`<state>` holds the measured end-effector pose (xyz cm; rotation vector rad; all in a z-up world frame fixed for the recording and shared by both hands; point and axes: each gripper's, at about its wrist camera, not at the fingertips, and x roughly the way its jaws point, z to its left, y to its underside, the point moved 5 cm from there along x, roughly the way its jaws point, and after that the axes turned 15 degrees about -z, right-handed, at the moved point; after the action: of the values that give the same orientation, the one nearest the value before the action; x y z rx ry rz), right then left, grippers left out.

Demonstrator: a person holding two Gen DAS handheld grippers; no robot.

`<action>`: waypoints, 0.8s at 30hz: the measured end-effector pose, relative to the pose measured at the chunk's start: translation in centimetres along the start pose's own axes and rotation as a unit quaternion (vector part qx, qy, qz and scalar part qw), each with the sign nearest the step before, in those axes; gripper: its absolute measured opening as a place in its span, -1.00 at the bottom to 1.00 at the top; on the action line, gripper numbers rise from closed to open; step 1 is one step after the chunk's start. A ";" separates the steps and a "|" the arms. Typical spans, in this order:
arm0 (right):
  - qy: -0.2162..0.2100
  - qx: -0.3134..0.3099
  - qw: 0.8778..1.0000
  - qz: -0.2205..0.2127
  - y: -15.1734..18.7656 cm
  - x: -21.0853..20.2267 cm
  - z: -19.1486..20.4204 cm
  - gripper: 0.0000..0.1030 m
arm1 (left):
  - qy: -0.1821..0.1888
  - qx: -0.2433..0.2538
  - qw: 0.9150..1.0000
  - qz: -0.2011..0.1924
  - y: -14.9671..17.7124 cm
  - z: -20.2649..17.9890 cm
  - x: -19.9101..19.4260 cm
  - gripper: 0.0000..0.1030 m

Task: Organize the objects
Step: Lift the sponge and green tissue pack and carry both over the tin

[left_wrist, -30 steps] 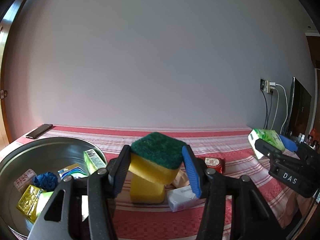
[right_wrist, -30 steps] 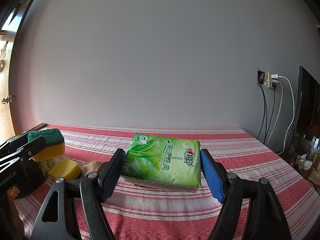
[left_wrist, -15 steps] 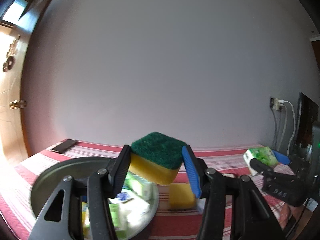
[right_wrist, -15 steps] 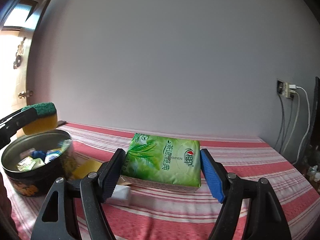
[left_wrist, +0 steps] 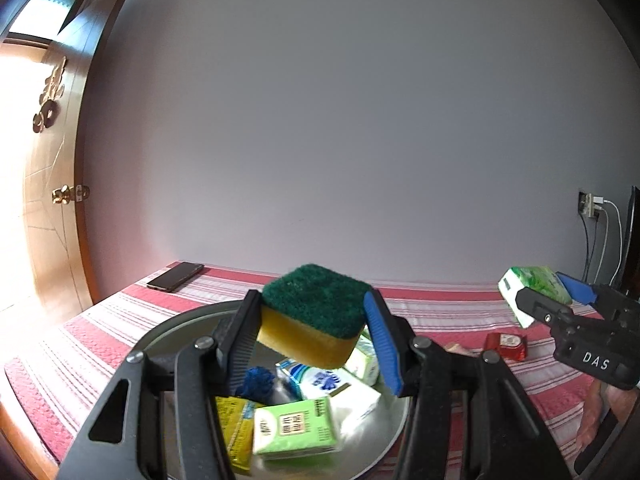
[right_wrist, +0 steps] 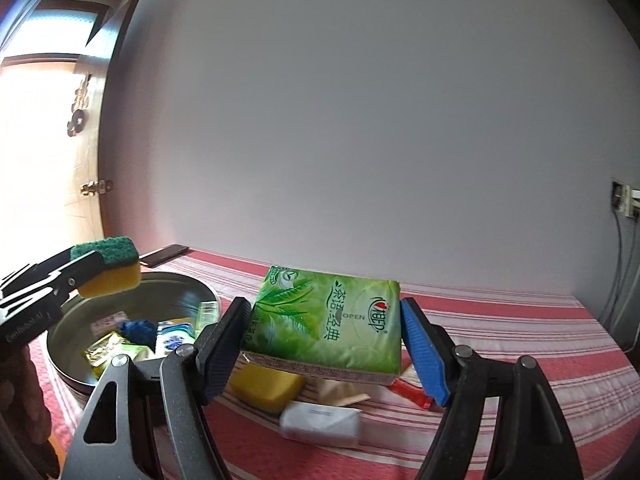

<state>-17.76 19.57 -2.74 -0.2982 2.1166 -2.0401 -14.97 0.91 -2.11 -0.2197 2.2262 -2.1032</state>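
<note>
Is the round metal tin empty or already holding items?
Holding items: the tin contains a green packet, a blue scrubber and other packets.

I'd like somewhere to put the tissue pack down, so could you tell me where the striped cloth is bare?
Bare: the striped cloth behind and right of the tissue pack, and the strip between the phone and the round tin. Crowded: the tin and the cluster beside it, around the yellow sponge.

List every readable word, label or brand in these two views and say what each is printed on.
"DAS": side of the black right gripper body.
"OPEN": top of the green tissue pack held in the right gripper; its large Chinese characters are visible but not transcribed here.
Partly legible white lettering on the black left gripper body: too blurred.
Packets in the round metal tin: print too small.
</note>
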 end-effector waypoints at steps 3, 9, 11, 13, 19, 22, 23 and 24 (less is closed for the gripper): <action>-0.016 0.001 1.000 0.004 -0.1 0.8 1.5 0.49 | -0.007 0.001 1.000 0.005 0.2 0.8 0.2 0.02; -0.043 -0.002 0.999 0.010 -0.3 2.1 4.0 0.49 | -0.025 -0.002 1.000 0.019 0.9 2.4 0.9 0.02; -0.054 -0.005 0.998 0.013 -0.4 2.5 4.9 0.49 | -0.030 -0.002 0.999 0.023 1.0 2.8 1.1 0.02; -0.066 -0.010 0.998 0.019 -0.4 3.1 6.1 0.49 | -0.035 -0.003 0.999 0.027 1.1 3.3 1.2 0.02; -0.089 -0.014 0.995 0.030 0.0 4.6 8.6 0.49 | -0.043 -0.006 0.998 0.037 1.5 4.1 1.6 0.02; -0.097 -0.017 0.994 0.037 0.2 5.2 9.5 0.49 | -0.054 -0.009 0.997 0.050 2.0 4.9 2.0 0.02; -0.099 -0.018 0.994 0.038 0.3 5.4 9.8 0.49 | -0.056 -0.011 0.997 0.056 2.2 5.2 2.1 0.02; -0.102 -0.020 0.994 0.040 0.4 5.6 10.2 0.49 | -0.060 -0.015 0.996 0.063 2.5 5.6 2.3 0.02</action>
<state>-20.38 8.29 -3.51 -0.4018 2.0137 -1.8406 -16.56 -4.82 -4.79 -0.1966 2.1455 -1.9409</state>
